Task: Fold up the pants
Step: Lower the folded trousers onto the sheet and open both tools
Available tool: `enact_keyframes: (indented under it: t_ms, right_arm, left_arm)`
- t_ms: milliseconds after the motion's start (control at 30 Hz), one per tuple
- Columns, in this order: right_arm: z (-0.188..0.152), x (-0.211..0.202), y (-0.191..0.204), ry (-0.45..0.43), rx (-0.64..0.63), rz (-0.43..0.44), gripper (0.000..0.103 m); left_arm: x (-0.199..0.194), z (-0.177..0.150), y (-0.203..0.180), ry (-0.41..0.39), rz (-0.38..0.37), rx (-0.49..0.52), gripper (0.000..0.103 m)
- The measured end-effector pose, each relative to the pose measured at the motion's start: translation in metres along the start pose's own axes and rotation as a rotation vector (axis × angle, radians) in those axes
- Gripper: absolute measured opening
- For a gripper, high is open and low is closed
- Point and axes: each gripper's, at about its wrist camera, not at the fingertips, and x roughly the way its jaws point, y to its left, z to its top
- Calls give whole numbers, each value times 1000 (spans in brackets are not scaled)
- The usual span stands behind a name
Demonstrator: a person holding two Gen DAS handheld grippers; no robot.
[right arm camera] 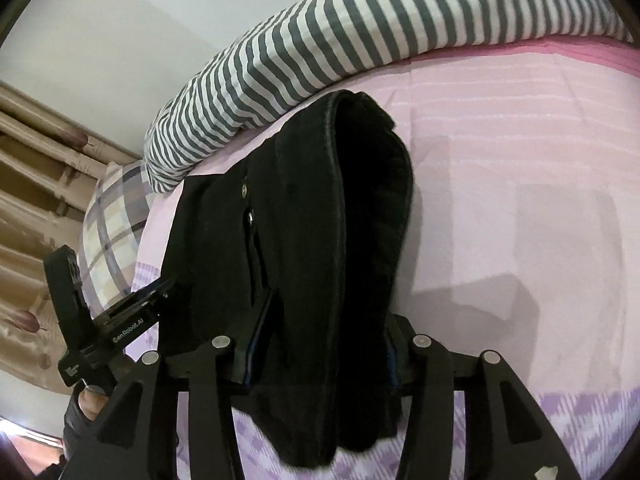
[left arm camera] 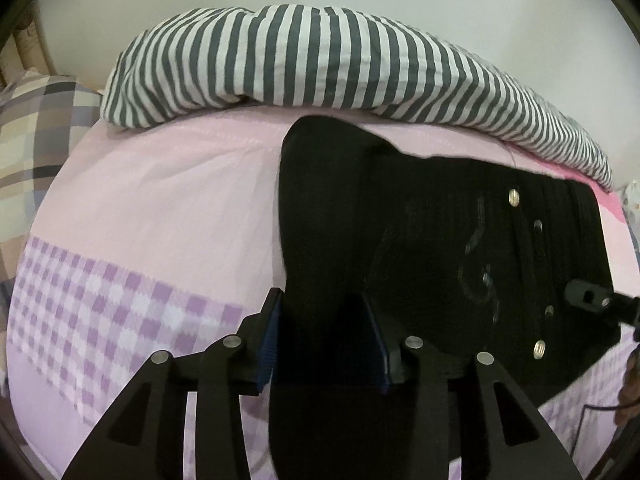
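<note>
Both claws are clenched on black cloth. Left claw (left arm camera: 326,340) grips a thick bunch of the pants (left arm camera: 440,248) between its blue-lined fingers (left arm camera: 269,344), and right claw (right arm camera: 320,344) pinches another bunched part of the same garment, which rises in a doubled hump above its fingers. Each claw's tip also shows at the edge of the other's view, so the 2 are working close together on the same end of the cloth.

The pants lie on the bed (left arm camera: 168,200), on its pink and purple checked sheet, with the far edge just beside the striped duvet (left arm camera: 312,56) heaped along the wall. A plaid pillow (right arm camera: 116,232) sits at the bed's far corner. Metal snaps and a faint printed mark show on the flat part of the fabric in the left wrist view.

As for progress, the garment looks already gathered into a shorter, layered shape rather than spread full length, so at least 1 fold appears made. The portion in the claws is lifted and not yet laid down, so the fold in hand is unfinished. Laying it flat, squaring the edges and letting go seem to remain; whether a further fold is needed I cannot tell.
</note>
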Motion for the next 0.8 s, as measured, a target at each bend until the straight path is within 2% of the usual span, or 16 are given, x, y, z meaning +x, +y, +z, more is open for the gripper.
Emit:
enact_keyframes:
  t_ms: [233,433,567,700,800]
  right_arm:
    - [-25,-26,2,-28,-41,-38,44]
    - [-39,-35,-3,-53,-16,-48,44]
    - [-43,-35,-2,-57,-39,-109,45]
    - [-41,-30,-2,-52,-29,-151,46]
    - [-42,-27,6,-59,-65,-213,49]
  left_arm:
    - [-25,-31,-3,-14,36,-3,42]
    - [-54,-53,-6,-22,22,-35,44]
    - [-73,-65,-14,-42,56,-35,46]
    - [-86,-75,-20,-54,58,-29,48]
    - [-94,-81,-23,-66,62,-29,53]
